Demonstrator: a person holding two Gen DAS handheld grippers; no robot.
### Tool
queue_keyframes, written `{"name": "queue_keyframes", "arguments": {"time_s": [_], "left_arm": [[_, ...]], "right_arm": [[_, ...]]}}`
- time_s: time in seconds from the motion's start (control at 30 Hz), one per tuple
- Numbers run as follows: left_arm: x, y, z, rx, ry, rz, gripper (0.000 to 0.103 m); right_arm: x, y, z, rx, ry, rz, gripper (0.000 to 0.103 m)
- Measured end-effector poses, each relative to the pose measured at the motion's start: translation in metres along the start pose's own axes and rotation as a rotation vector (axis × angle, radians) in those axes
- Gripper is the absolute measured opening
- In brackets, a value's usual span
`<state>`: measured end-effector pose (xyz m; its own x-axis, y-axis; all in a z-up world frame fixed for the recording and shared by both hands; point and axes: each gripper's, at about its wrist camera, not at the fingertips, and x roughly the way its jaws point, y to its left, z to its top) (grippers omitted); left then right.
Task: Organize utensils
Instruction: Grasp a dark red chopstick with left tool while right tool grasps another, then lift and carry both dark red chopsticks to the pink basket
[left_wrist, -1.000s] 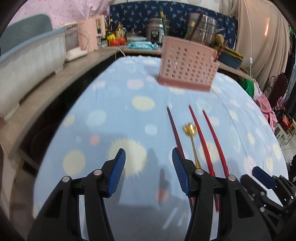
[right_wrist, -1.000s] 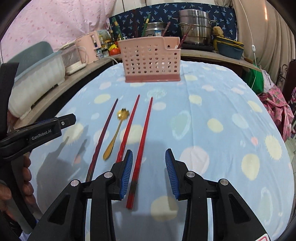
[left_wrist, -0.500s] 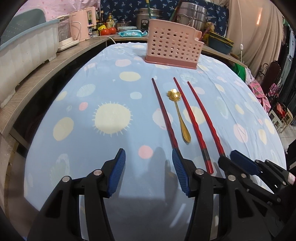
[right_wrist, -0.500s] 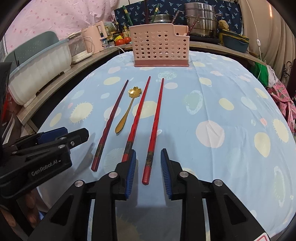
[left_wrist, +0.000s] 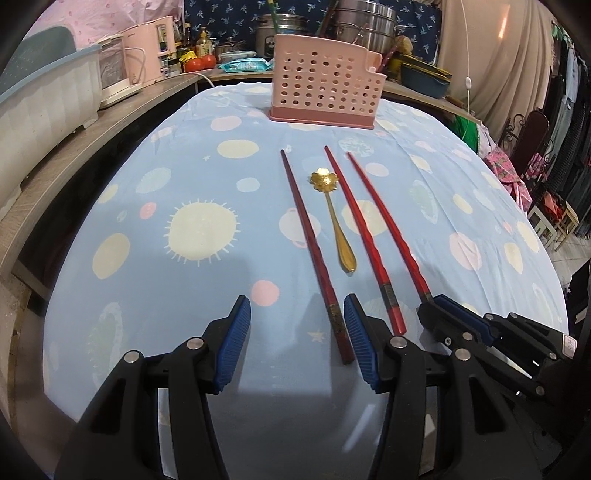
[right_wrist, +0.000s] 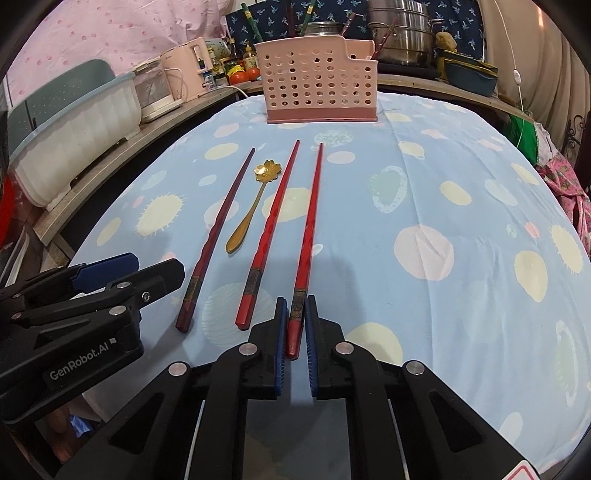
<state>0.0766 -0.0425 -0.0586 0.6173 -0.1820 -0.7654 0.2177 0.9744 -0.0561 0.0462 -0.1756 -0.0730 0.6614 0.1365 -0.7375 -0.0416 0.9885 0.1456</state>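
Red chopstick (right_wrist: 309, 225) clamped at its thick end by right gripper (right_wrist: 294, 325); left gripper (left_wrist: 295, 334) spread wide beside darker chopstick (left_wrist: 311, 245).

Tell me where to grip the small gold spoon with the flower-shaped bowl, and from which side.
Grip the gold flower-bowl spoon at mid-handle, coming from above with the fingers straddling it across its width. It lies flat on the blue dotted tablecloth, bowl toward the pink perforated utensil basket. The dark red chopstick and a bright red chopstick flank it closely, so clearance is probably best near the handle's rounded tail.
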Motion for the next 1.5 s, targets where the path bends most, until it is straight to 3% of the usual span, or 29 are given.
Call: {"name": "queue_keyframes", "arguments": {"time_s": [0.37, 0.8, 1.2, 1.5], "left_arm": [[0.010, -0.011, -0.006, 0.027, 0.031, -0.018, 0.049], [0.012, -0.004, -0.009, 0.007, 0.045, -0.053, 0.009], [0.001, 0.006, -0.004, -0.023, 0.027, -0.056, 0.008], [-0.021, 0.016, 0.010, -0.035, -0.032, -0.041, 0.007]], "right_arm": [[-0.002, -0.012, 0.000, 0.039, -0.004, 0.002, 0.007], [-0.002, -0.012, -0.001, 0.041, -0.004, 0.002, 0.007], [-0.012, -0.018, 0.002, 0.061, -0.024, 0.000, 0.007], [-0.031, -0.027, 0.012, 0.085, -0.075, -0.004, 0.007]]}}
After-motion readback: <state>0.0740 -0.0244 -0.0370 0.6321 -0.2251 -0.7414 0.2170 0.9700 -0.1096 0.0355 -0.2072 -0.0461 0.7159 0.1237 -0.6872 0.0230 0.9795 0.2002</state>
